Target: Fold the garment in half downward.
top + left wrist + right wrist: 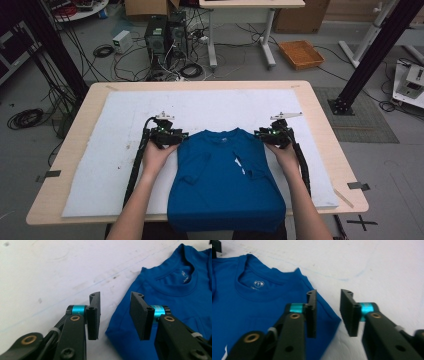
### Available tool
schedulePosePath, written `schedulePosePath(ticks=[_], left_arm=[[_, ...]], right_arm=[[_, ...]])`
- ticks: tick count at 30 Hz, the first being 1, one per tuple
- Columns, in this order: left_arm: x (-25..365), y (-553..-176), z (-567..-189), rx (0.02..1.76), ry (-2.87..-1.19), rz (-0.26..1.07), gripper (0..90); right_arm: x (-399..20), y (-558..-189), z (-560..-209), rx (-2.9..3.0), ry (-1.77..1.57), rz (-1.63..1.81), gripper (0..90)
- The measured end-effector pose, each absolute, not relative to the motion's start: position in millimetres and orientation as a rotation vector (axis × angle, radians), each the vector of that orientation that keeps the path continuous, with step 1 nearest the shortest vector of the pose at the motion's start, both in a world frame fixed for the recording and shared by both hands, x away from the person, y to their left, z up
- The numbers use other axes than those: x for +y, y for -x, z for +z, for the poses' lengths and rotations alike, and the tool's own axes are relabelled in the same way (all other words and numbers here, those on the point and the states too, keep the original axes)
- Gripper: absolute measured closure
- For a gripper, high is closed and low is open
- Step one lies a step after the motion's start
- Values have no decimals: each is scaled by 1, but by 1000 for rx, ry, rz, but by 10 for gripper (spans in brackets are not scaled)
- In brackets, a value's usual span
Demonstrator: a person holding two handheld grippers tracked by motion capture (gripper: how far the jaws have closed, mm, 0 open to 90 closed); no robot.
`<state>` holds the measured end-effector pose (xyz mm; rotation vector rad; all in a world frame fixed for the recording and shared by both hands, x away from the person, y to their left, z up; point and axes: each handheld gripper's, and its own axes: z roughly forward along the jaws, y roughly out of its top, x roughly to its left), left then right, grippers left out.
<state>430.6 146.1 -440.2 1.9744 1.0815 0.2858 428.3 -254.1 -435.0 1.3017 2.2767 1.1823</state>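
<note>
A: Forearms enter from the bottom of the high view; we hold the left gripper (167, 134) and the right gripper (274, 135) at the two shoulders of the blue T-shirt (222, 180). Where does the shirt lie?

B: We see it flat on the white sheet (115, 130) that covers the desk (75, 125), collar away from us, both sleeves folded in over the chest, hem drooping over the near edge.

A: And the jaws?

B: In the left gripper view the left gripper (115, 315) stands part open, astride the shirt's shoulder edge, pads not pressing. The right gripper (328, 312) matches it on the far shoulder: a moderate gap, with nothing pinched.

A: How do we judge the cloth?

B: Light, limp knit cotton, matte, with a ribbed collar (175, 277). It will sag and crease once lifted, so we would take it at the shoulder seams, where doubled layers give the flat black pads more to bite. The sheet looks faintly scuffed and rough, so dragging may bunch the fabric
</note>
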Motion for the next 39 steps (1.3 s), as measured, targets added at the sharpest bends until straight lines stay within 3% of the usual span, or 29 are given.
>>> schedulePosePath(ticks=[9, 11, 14, 17, 18, 20, 39], left_arm=[[122, -447, -443, 1056, -2075, 248, 595], [121, -446, -444, 1064, -2073, 262, 633], [120, -443, -445, 1081, -2063, 300, 674], [119, -441, -444, 1077, -2077, 335, 772], [119, -441, -444, 1068, -2081, 324, 832], [116, -439, -444, 1055, -2093, 325, 866], [133, -465, -430, 1081, -1937, 337, 884]], right_arm=[[-224, -450, -439, 2353, -1235, 1114, 598], [-222, -451, -440, 2366, -1237, 1088, 605], [-220, -452, -445, 2382, -1248, 1049, 647], [-220, -450, -443, 2406, -1206, 1040, 822], [-220, -450, -443, 2406, -1206, 1040, 822], [-218, -447, -442, 2419, -1175, 1031, 878], [-221, -465, -425, 2288, -1203, 1161, 888]])
